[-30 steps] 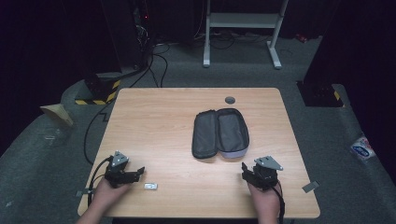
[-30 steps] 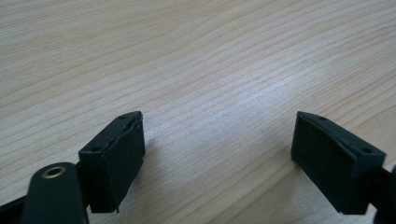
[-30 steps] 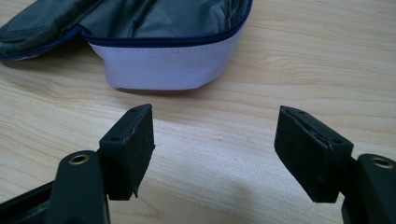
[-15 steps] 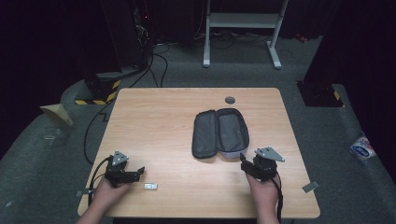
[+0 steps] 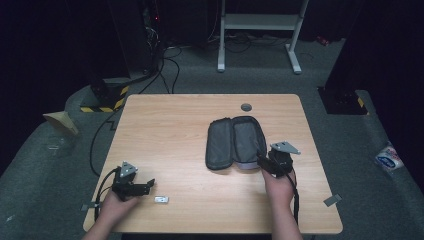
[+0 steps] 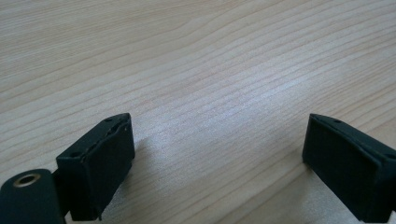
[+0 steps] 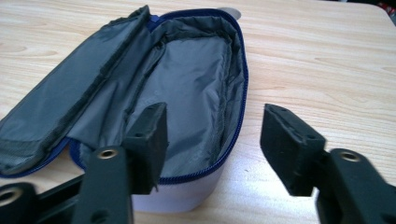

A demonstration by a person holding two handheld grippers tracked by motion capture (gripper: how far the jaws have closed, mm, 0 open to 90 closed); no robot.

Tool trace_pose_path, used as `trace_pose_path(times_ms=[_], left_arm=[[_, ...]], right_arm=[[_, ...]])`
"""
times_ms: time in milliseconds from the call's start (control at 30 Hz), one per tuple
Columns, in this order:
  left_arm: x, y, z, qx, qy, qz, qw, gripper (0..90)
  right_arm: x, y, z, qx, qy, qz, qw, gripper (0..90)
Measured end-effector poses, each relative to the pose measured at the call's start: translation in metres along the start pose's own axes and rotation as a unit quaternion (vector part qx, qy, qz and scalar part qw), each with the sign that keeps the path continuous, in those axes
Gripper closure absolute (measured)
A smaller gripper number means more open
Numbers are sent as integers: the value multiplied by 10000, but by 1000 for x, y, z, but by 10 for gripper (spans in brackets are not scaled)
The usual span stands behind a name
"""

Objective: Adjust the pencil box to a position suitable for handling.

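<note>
Wooden surface (image 5: 170,130): open pouch (image 5: 234,142) centre frame; your right gripper (image 5: 265,162) fingers spread at its lower-right edge; left gripper (image 5: 145,186) fingers spread, empty, lower left

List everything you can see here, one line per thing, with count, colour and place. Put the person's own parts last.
table: one, light wood, centre of the high view.
pouch: one, grey lining with blue zip, lying unzipped and empty right of the table's centre.
small white object: one, white, near edge of the table, just right of the left claw; too small to identify.
round cap: one, grey, set in the table's far edge.
metal stand: one, white, on the floor behind the table.
left claw: one, black, near left corner, jaws open over bare wood.
right claw: one, black, jaws open at the pouch's near end.
</note>
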State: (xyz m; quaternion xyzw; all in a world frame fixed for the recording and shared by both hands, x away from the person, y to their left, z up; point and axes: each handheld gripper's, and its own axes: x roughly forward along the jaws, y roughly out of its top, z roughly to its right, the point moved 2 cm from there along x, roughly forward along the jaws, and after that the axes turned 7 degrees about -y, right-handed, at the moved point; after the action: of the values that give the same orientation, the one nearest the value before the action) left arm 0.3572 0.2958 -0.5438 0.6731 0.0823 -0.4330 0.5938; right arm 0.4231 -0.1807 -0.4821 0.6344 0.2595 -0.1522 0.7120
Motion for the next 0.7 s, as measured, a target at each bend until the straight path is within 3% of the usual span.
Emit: trace_pose_path(times_ms=[333, 700], left_arm=[[-1, 0, 0, 65, -22, 0, 10000, 111], [-1, 0, 0, 84, -59, 16, 9999, 130]], right_arm=[[12, -9, 3, 9, 18, -292, 9996, 640], [-3, -24, -10, -34, 170, -193, 9997, 676]])
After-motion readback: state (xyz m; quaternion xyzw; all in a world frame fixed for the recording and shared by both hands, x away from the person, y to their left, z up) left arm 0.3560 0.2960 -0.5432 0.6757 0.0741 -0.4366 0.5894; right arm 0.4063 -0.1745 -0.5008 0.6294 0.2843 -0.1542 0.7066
